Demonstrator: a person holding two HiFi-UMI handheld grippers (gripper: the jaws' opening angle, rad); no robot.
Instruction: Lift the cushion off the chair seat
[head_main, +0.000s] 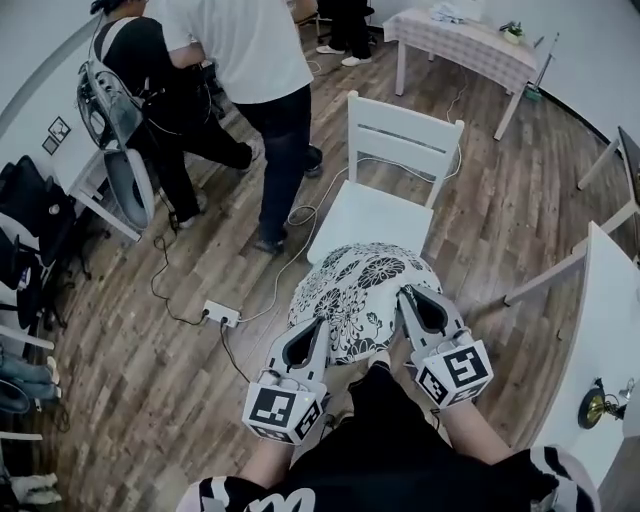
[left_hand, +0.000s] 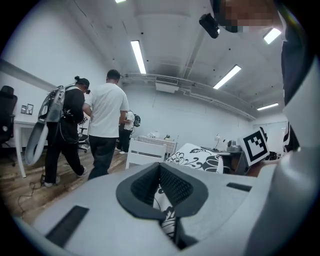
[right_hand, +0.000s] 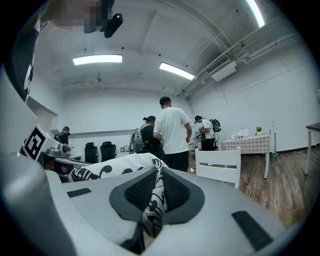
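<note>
Black-and-white patterned cushion (head_main: 362, 300) held at the near edge of the white chair (head_main: 385, 215) seat. Left gripper (head_main: 318, 325) and right gripper (head_main: 405, 293) each have jaws pinched together on a fold of cushion fabric, at its near-left and near-right sides.

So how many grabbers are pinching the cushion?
2. The left gripper has its fingers shut on the cushion's near left edge. The right gripper has its fingers shut on the near right edge. No others show.
</note>
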